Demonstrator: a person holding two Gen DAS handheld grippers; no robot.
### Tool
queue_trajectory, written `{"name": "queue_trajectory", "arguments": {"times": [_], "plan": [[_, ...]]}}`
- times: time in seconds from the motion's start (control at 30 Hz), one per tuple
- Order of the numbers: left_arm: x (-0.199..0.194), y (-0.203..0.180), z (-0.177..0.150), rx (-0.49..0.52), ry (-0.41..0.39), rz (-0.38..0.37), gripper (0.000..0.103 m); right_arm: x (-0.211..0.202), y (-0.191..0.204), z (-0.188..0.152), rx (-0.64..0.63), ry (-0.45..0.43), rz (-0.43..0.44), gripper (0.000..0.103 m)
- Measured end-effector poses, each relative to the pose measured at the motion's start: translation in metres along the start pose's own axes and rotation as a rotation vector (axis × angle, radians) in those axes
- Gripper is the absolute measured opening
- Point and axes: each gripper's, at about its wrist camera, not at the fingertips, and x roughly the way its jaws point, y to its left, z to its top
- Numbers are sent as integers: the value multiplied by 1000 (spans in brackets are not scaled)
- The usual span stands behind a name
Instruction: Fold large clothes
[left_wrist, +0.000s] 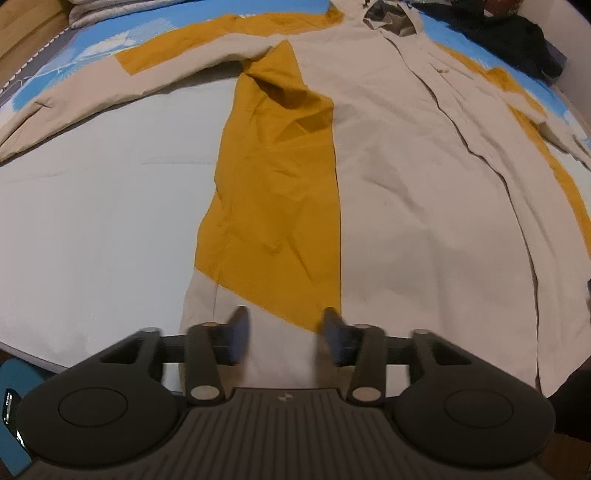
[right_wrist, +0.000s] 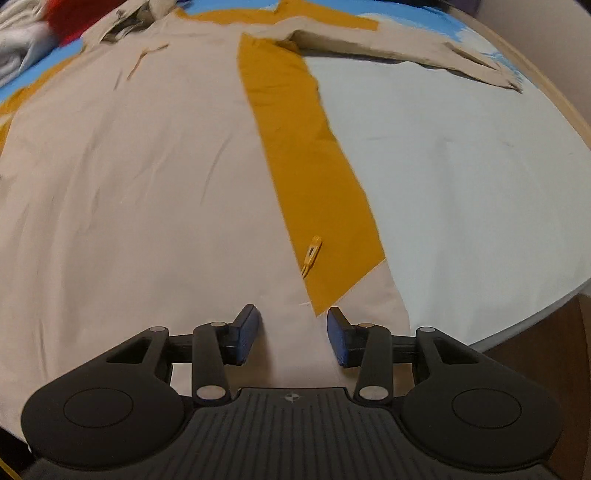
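A large beige jacket (left_wrist: 406, 184) with mustard side panels (left_wrist: 280, 184) lies flat, front up, on a bed. Its hood (left_wrist: 388, 18) is at the far end and one sleeve (left_wrist: 110, 85) stretches out to the left. My left gripper (left_wrist: 286, 332) is open just above the hem near the jacket's left corner, with beige cloth showing between its fingers. In the right wrist view the same jacket (right_wrist: 129, 166) shows its other mustard panel (right_wrist: 314, 166), a yellow tab (right_wrist: 312, 254) and the other sleeve (right_wrist: 406, 48). My right gripper (right_wrist: 293, 332) is open over the hem there.
A pale sheet (left_wrist: 92, 203) covers the bed beside the jacket, with a blue patterned cover (left_wrist: 110, 40) at the far end. Dark clothes (left_wrist: 517, 37) and red and white clothes (right_wrist: 44, 22) lie near the hood. The wooden bed frame (right_wrist: 569, 107) curves along the right.
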Motion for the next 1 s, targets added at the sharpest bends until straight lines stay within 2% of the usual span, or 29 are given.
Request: {"name": "queue_trajectory", "arguments": {"times": [0.07,0.1,0.17,0.2,0.27,0.33,0.4,0.57,0.7,0.77,0.87,1.0], "plan": [[9,-4,-5,15,54,34,55,-4,2,1,-7,-9,6,43],[7,-6,-3,11,33,48,55,-8,5,1,-14,-19,4,43],[-10,-8,1,-12,-61,24,56,-22,10,0,-25,-86,-1,43],[-24,-11,5,-27,-130,-3,57,-35,12,0,-29,-150,5,43],[-47,-15,11,-51,-254,-26,78,-60,18,2,-33,-258,37,43],[-68,-22,13,-53,-357,-9,84,-86,21,5,-44,-353,64,43],[-83,-29,16,-46,-428,1,84,-106,23,5,-47,-411,74,43],[-110,-50,16,-11,-577,51,85,-127,21,6,-24,-462,116,43],[-142,-68,24,58,-641,99,85,-121,28,13,-47,-478,116,43],[-163,-72,33,60,-663,107,85,-121,30,17,-50,-488,119,43],[-176,-77,59,62,-682,52,85,-126,30,21,-31,-506,132,43],[-164,-92,102,82,-670,25,85,-127,34,30,0,-524,140,43]]}}
